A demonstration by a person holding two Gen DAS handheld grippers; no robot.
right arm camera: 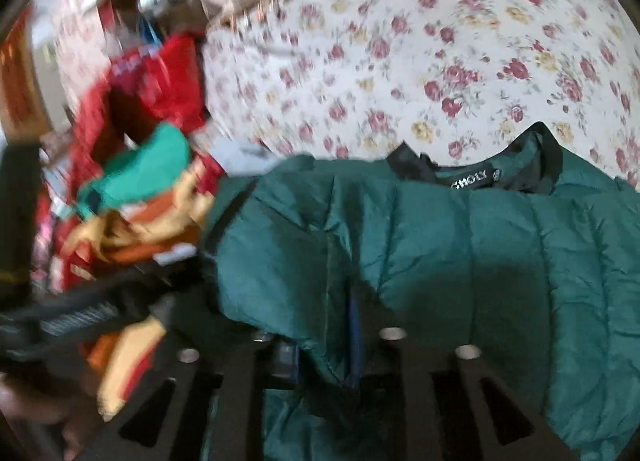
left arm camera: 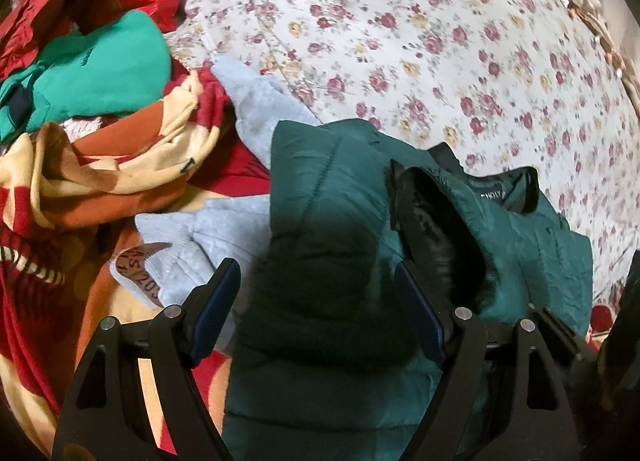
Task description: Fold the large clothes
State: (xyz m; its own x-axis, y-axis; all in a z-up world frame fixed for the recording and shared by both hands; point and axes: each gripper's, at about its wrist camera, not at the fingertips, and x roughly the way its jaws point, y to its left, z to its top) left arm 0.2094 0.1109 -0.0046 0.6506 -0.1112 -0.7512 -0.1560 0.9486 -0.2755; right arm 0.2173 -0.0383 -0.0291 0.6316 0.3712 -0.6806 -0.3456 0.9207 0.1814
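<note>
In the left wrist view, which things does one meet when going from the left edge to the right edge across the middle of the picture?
Orange, cream and red patterned cloth → pale blue fleece garment → dark green puffer jacket → its black collar with the label → flowered bedsheet.

A dark green quilted puffer jacket (left arm camera: 332, 189) lies on the near part of the floral bedsheet (left arm camera: 440, 41), collar with black trim and a label at its far right, one padded section bunched up, right of a heap of other clothes (left arm camera: 100, 133)
</note>
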